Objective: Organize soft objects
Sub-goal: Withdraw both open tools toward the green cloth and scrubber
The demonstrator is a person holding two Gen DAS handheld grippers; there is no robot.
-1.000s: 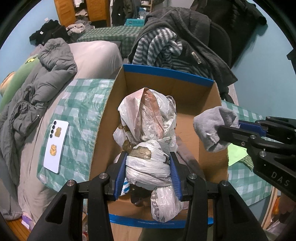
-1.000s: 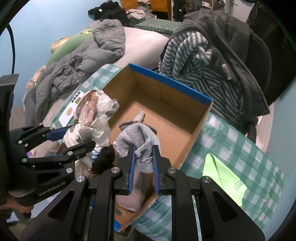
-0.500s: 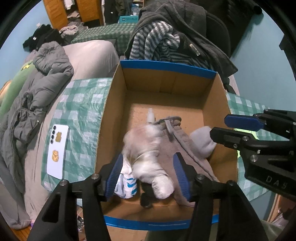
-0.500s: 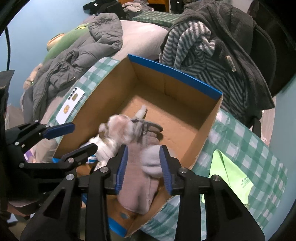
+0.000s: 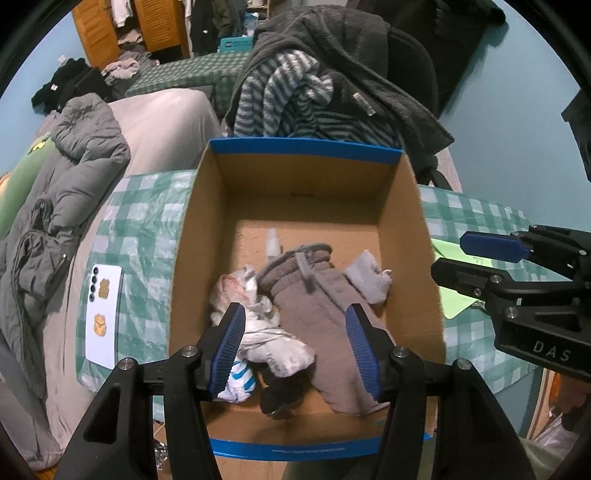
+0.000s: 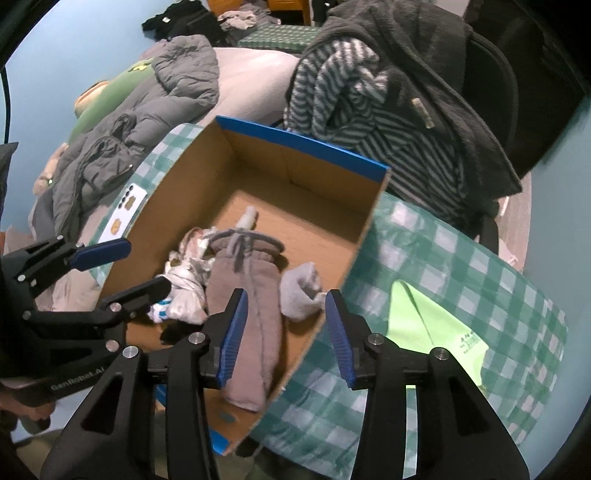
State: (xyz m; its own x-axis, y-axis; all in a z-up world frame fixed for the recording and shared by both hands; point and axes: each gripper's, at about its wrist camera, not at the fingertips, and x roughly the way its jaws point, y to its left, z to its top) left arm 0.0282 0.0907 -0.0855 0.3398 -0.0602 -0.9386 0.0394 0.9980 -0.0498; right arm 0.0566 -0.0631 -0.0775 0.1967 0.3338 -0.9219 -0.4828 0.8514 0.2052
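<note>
Both claws (image 5: 295, 347) (image 6: 283, 334) spread wide, empty, above box (image 5: 306, 147) rim

Pale blue walls (image 5: 517, 110) enclose a bed (image 5: 162, 122) at left, a clothes-draped chair (image 5: 406, 55) (upper centre), a wooden wardrobe (image 5: 99, 33) at upper left, and a green-checked tablecloth (image 6: 461, 266).

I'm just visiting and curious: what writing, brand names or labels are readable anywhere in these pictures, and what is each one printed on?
"DAS": on the right gripper body, left wrist view.
"GenRobot.AI": on the left gripper body, right wrist view, slightly blurred.
Dark print on the green cloth: too small to read.
Line of print on the cardboard box blue front edge: too small to read.
</note>
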